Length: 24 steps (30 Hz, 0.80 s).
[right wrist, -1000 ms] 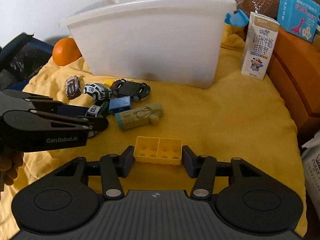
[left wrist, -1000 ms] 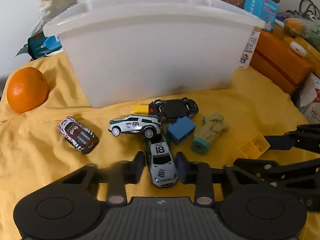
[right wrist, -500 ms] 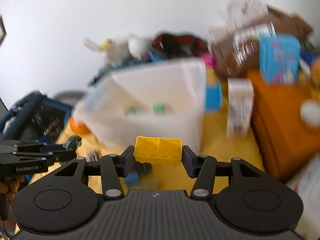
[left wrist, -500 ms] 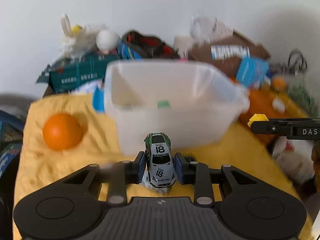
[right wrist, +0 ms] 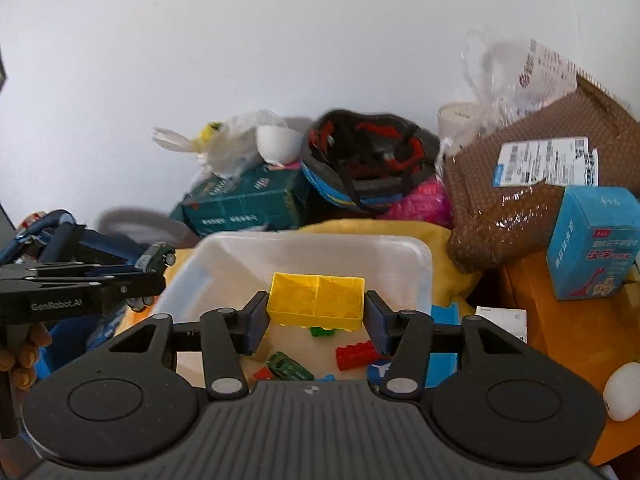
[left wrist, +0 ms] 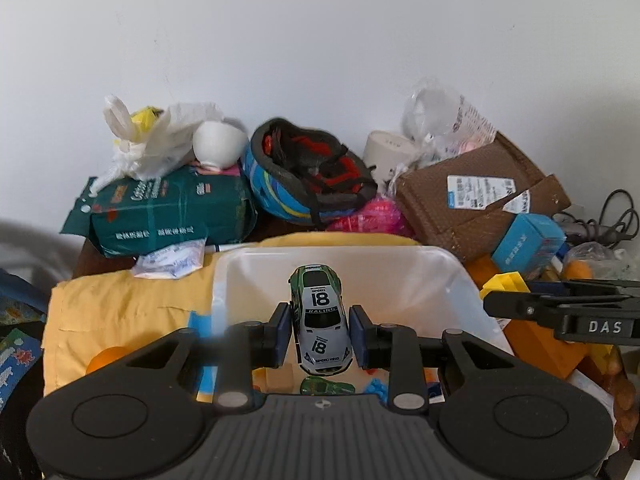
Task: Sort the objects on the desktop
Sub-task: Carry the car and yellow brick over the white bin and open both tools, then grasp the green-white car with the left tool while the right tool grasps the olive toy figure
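My left gripper [left wrist: 319,332] is shut on a white and green toy car [left wrist: 320,316] numbered 18 and holds it above the open white plastic bin [left wrist: 400,256]. My right gripper [right wrist: 317,314] is shut on a yellow building brick [right wrist: 316,299] and holds it over the same bin [right wrist: 304,242]. Inside the bin lie a green toy car [right wrist: 289,366], a red brick [right wrist: 356,356] and a small green brick [right wrist: 322,331]. The right gripper and its brick [left wrist: 502,282] show at the right of the left wrist view. The left gripper and its car [right wrist: 156,256] show at the left of the right wrist view.
The bin stands on a yellow cloth [left wrist: 120,304]. Behind it are a green package [left wrist: 168,212], a helmet [left wrist: 308,176], a brown parcel [left wrist: 476,200] and a blue carton [right wrist: 592,240]. An orange [left wrist: 105,362] lies at left. An orange box [right wrist: 560,312] and a white egg-shaped thing [right wrist: 622,390] are at right.
Both grippers lifted their loads off the cloth and rose above the bin. The bin's inside now shows below them. The toys left on the cloth are out of view.
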Motion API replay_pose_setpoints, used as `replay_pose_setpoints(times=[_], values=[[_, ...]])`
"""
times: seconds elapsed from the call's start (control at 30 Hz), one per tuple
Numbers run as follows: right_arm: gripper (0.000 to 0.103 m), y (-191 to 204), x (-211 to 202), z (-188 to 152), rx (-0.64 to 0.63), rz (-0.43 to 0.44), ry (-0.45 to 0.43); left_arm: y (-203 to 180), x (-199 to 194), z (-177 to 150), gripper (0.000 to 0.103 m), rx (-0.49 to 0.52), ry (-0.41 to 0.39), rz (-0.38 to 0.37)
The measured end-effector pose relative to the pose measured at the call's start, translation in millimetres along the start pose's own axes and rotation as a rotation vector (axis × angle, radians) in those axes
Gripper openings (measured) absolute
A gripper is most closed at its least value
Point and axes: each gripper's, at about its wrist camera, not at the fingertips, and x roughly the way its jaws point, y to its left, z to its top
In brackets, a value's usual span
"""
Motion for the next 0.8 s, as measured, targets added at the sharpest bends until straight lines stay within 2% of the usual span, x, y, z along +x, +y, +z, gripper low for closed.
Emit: replay_pose_setpoints(times=[0.33,0.4,0.53,0.57,0.63,0.7,0.8], values=[[0.057,-9,37,-3,0.005,-0.046,0.081,5,28,-4,0.036,-0.016,0.065,0.046],[0.069,-10,40,-5,0.002,-0.053,0.083,7,28,-7,0.049,-0.029,0.056,0.063],[0.069,-10,32,-17,-0.017,-0.049,0.060,8,19,-23,0.051,0.026,0.051,0.082],[0.070,-9,24,-22,-0.025,-0.044,0.042,7,13,-29,0.051,0.053,0.043,0.087],[0.076,-6,4,-39,-0.046,-0.001,-0.011,3,-4,-51,0.051,0.095,0.021,0.081],[0.089,-1,-11,-72,-0.089,0.054,-0.030,1,-17,-84,0.056,0.074,0.031,0.068],[0.091,9,-2,-126,-0.165,0.060,0.046,0,-10,-137,0.057,0.003,0.118,0.064]])
